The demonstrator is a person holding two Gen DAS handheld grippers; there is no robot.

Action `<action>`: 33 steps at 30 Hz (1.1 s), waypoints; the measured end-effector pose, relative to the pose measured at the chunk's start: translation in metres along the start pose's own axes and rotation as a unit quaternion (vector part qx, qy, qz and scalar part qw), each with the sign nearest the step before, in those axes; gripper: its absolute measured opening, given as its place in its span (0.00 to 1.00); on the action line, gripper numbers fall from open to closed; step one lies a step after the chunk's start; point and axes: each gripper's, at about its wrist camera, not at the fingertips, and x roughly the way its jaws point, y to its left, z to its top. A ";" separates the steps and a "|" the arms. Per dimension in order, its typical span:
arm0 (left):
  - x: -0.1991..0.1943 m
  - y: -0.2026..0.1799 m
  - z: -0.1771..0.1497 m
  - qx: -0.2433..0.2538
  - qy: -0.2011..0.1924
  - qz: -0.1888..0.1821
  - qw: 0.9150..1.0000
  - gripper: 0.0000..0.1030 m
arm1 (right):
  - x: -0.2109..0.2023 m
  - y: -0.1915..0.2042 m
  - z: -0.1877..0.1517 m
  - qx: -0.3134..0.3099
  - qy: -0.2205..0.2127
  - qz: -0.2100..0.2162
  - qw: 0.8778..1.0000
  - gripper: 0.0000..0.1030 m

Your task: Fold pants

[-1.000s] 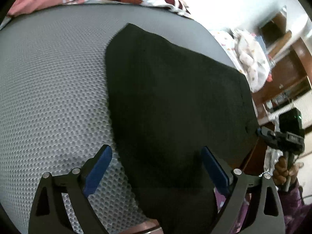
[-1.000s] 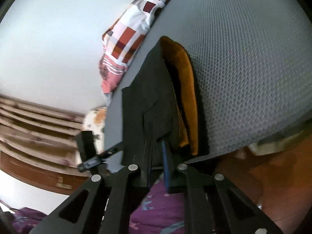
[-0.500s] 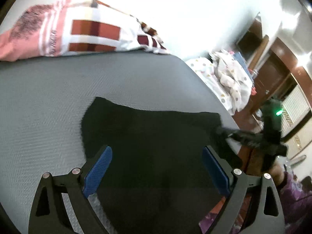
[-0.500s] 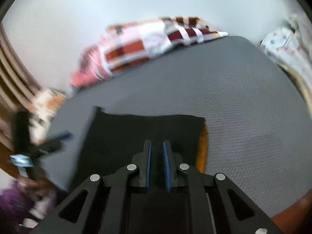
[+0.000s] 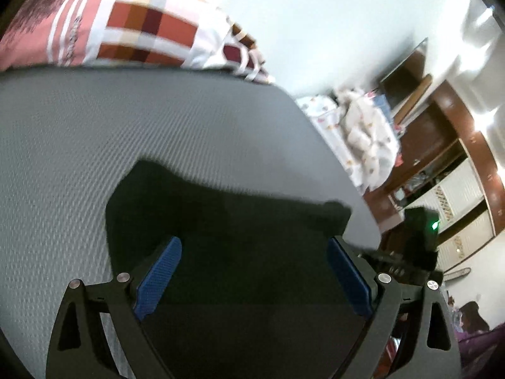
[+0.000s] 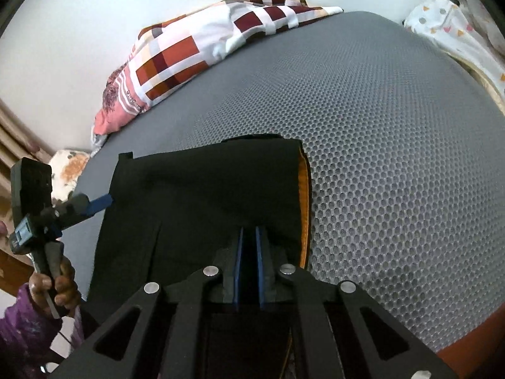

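Note:
Black pants [image 6: 205, 195] with an orange lining [image 6: 303, 195] along their right edge lie folded on the grey mesh mattress [image 6: 378, 158]. My right gripper [image 6: 249, 230] is at their near edge, its jaws closing with black cloth pinched between the blue pads. In the left wrist view the pants [image 5: 236, 221] spread dark under my left gripper [image 5: 252, 244], which hovers wide open with nothing held. From the right wrist view, the left gripper [image 6: 94, 205] sits at the pants' left edge, held by a hand in a purple sleeve [image 6: 28, 322].
A red, white and pink checked blanket [image 5: 142, 31] lies along the far edge of the mattress by the white wall. White spotted bedding [image 6: 457, 22] is heaped off the right side. Brown wooden cabinets [image 5: 442, 158] stand beyond it.
The right wrist view has rolled from tilted to upright, and the pants now lie flat ahead of it. The left gripper has drawn back and tipped up, showing more wall and blanket.

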 end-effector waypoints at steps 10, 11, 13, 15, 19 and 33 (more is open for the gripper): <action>0.038 0.059 0.038 -0.075 0.022 0.015 0.997 0.90 | 0.000 0.000 0.000 0.010 0.000 0.005 1.000 0.08; 0.036 0.065 0.037 -0.080 0.017 0.020 0.996 0.90 | 0.000 0.000 0.000 0.010 0.001 0.004 1.000 0.08; 0.034 0.075 0.036 -0.093 0.008 0.019 0.995 0.90 | 0.000 0.001 0.000 0.010 0.001 0.003 1.000 0.08; 0.028 0.076 0.035 -0.098 0.004 0.026 0.995 0.90 | 0.000 0.001 0.001 0.008 0.002 0.001 1.000 0.08; -0.005 0.067 0.030 -0.093 -0.040 0.017 0.995 0.90 | 0.001 -0.001 0.001 0.017 0.005 0.004 1.000 0.08; -0.027 0.002 -0.099 0.040 0.003 0.116 0.992 0.90 | 0.004 0.023 0.002 -0.022 0.004 -0.006 1.000 0.43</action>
